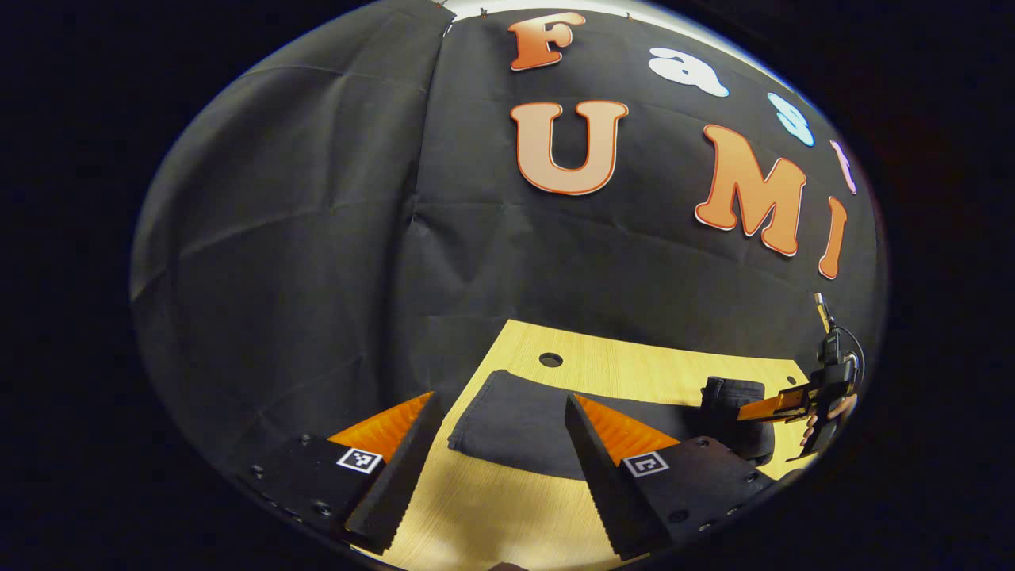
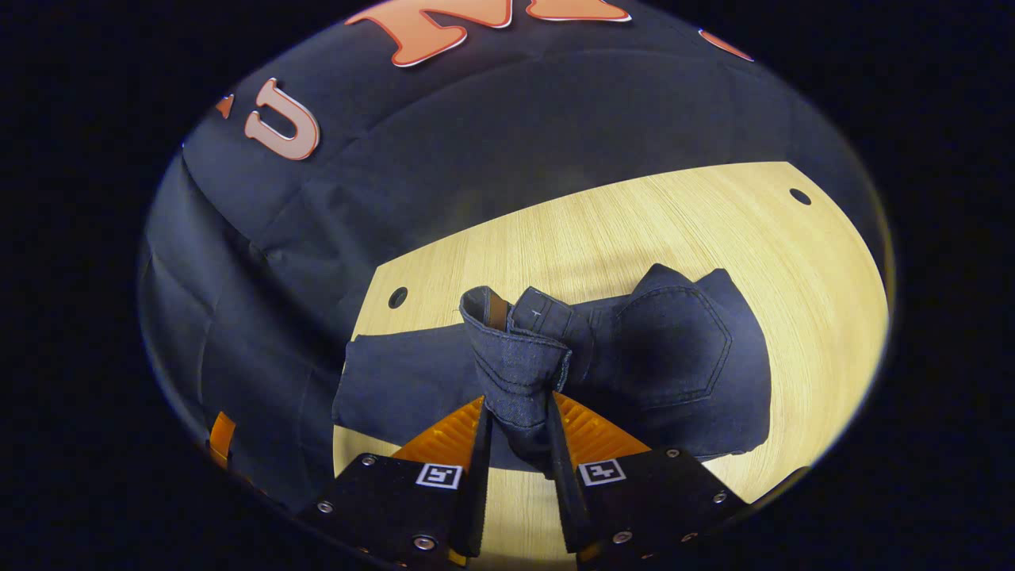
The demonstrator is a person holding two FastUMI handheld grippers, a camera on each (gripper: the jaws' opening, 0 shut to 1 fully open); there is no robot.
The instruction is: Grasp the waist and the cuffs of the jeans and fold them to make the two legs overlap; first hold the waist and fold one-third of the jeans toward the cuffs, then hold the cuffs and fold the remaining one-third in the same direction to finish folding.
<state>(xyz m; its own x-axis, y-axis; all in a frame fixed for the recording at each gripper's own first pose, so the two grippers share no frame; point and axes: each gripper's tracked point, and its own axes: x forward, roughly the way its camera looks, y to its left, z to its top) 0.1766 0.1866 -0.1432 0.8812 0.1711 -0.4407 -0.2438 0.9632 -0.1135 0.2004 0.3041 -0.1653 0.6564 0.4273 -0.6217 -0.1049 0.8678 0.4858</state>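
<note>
Right gripper (image 2: 517, 444) clamps the jeans (image 2: 674, 357) waist, lifted off the tabletop (image 2: 634, 222); left gripper (image 1: 499, 456) apart, empty. Both one-third folds remain.

Your jeans (image 2: 666, 357) are dark denim, matt and coarse-woven, with raised pale stitching along the pocket at 3 o'clock and on the bunched waistband (image 2: 515, 357). The table (image 2: 714, 222) under them is pale wood-grain, smooth with a soft sheen. The booth wall (image 1: 317, 238) at 12 o'clock is matt black cloth, creased.
</note>
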